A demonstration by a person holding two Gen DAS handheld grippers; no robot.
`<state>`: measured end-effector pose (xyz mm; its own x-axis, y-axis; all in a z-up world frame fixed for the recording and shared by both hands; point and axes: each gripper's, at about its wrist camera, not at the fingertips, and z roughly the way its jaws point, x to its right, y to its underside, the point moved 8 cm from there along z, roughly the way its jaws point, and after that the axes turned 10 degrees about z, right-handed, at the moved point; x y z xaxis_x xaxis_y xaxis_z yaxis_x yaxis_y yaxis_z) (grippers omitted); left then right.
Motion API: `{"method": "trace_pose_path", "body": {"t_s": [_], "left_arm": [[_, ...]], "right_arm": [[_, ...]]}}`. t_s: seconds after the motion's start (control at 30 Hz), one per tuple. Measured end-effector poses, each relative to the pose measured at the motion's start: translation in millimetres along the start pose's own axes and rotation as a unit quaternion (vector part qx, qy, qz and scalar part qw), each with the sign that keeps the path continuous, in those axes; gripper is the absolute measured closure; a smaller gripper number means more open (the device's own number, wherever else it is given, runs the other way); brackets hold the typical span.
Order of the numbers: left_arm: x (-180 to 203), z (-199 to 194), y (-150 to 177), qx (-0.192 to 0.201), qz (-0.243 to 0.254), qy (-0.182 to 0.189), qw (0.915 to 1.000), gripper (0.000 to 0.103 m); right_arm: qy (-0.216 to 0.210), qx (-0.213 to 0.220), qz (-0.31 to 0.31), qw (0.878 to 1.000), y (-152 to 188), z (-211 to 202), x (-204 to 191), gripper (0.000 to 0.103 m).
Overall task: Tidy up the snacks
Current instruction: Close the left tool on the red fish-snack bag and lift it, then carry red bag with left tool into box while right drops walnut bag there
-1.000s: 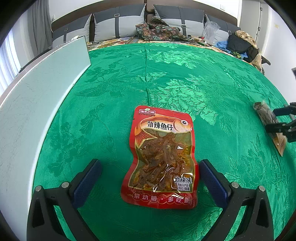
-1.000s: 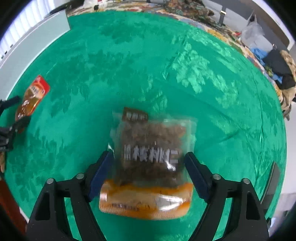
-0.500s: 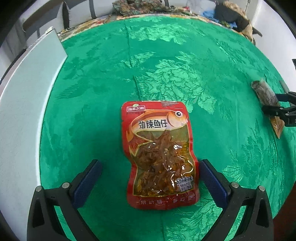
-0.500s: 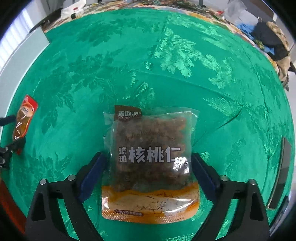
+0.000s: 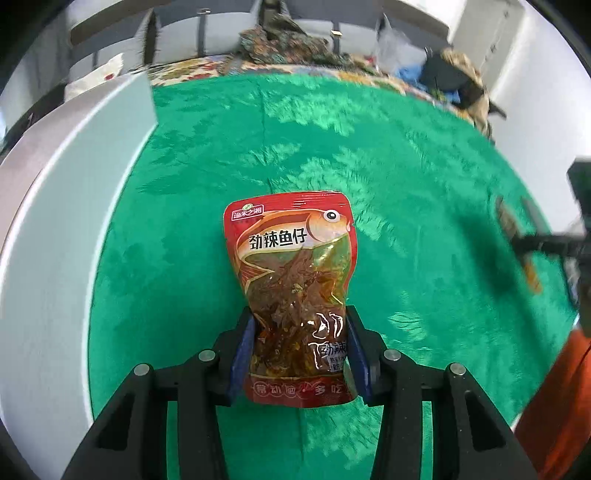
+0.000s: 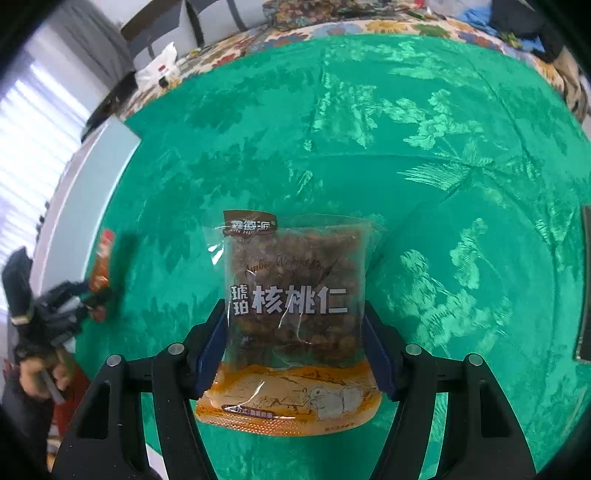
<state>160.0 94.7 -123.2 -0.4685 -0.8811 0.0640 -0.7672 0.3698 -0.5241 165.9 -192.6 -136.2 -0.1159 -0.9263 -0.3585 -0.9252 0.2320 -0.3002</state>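
Observation:
My left gripper (image 5: 297,347) is shut on the lower part of a red spicy fish snack pouch (image 5: 291,266) and holds it above the green tablecloth (image 5: 369,147). My right gripper (image 6: 295,343) is shut on a clear walnut kernel packet (image 6: 295,295) with an orange bottom band, also lifted off the cloth. Each gripper shows small and blurred in the other's view: the right one with its packet (image 5: 517,243) at the right edge, the left one with the red pouch (image 6: 99,273) at the left edge.
A pale board (image 5: 55,221) stands along the table's left side. Beyond the far table edge are a floral cover, cushions (image 5: 207,29) and a heap of clothes (image 5: 454,77). A dark flat object (image 6: 583,284) lies at the right edge of the right wrist view.
Both grippers have closed from open onto their packets and lifted them off the cloth. The views have tilted up toward the far side of the table.

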Motion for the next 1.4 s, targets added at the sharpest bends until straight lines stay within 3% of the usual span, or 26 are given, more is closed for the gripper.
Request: {"method": "trace_pose_path", "body": {"t_s": [0.13, 0.3, 0.43, 0.6, 0.73, 0.87, 1.0, 1.13, 1.27, 1.4], "left_arm": [[-10, -37, -2, 0.029, -0.031, 0.009, 0.999, 0.058], [-48, -100, -5, 0.073, -0.068, -0.002, 0.995, 0.057], [-115, -150, -1, 0.096, -0.113, -0.043, 0.9879, 0.057], [-211, -192, 28, 0.1, -0.174, -0.134, 0.9705, 0.053], [-268, -208, 62, 0.09, -0.217, -0.197, 0.9518, 0.021], [-294, -213, 83, 0.092, -0.236, -0.212, 0.9439, 0.018], [-294, -211, 98, 0.094, -0.236, -0.219, 0.942, 0.017], [-260, -195, 89, 0.095, -0.225, -0.184, 0.9521, 0.017], [-195, -177, 58, 0.105, -0.18, -0.133, 0.9689, 0.017], [-105, -145, 20, 0.107, -0.114, -0.065, 0.9856, 0.013]], "right_arm": [[0.011, -0.019, -0.029, 0.999, 14, 4, -19, 0.033], [-0.028, -0.025, -0.058, 0.998, 19, -3, -82, 0.033], [-0.09, -0.002, -0.113, 0.99, 5, -26, -187, 0.033], [-0.179, 0.021, -0.191, 0.965, -6, -51, -351, 0.032], [-0.212, 0.041, -0.235, 0.948, -4, -45, -468, 0.021], [-0.21, 0.02, -0.244, 0.946, 3, -23, -523, 0.022], [-0.208, 0.047, -0.26, 0.942, 3, -25, -528, 0.022], [-0.167, 0.063, -0.256, 0.95, -4, -8, -490, 0.022], [-0.087, 0.064, -0.215, 0.971, -5, 35, -391, 0.022], [0.006, 0.059, -0.159, 0.985, 4, 60, -257, 0.022]]}}
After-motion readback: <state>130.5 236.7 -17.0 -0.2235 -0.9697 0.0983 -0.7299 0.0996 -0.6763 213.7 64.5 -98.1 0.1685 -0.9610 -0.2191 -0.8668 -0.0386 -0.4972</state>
